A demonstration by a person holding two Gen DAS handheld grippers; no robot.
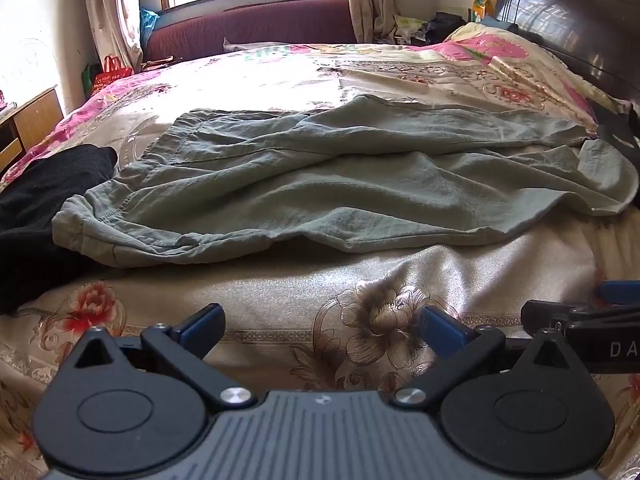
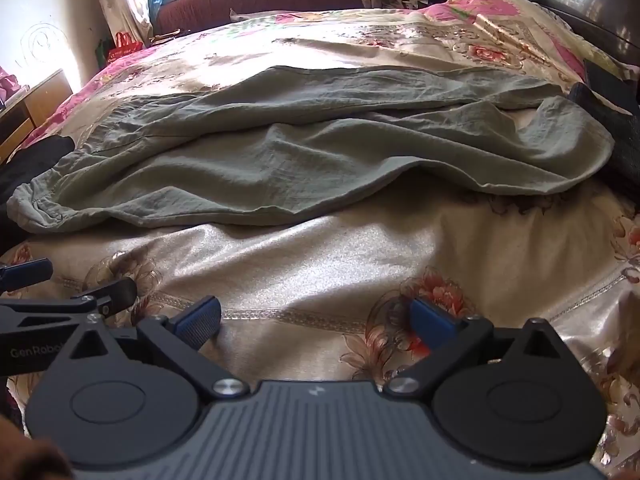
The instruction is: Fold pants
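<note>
Left wrist view: grey-green pants (image 1: pixel 320 176) lie crosswise on the floral bedspread (image 1: pixel 280 292), waistband toward the left, hems toward the right, one leg rumpled over the other. The left gripper (image 1: pixel 322 326) hovers near the bed edge with jaws spread wide and nothing between them. In the right wrist view the right gripper (image 2: pixel 316 320) is likewise wide and empty, well short of the pants (image 2: pixel 304 152). The cloth looks thin, light and limp, likely to sag and crease when lifted; the stitched waistband (image 1: pixel 80 220) and the leg hems (image 1: pixel 608 176) appear the firmest places to pinch. A black garment (image 1: pixel 44 196) touches the waistband end. No containers are visible.
</note>
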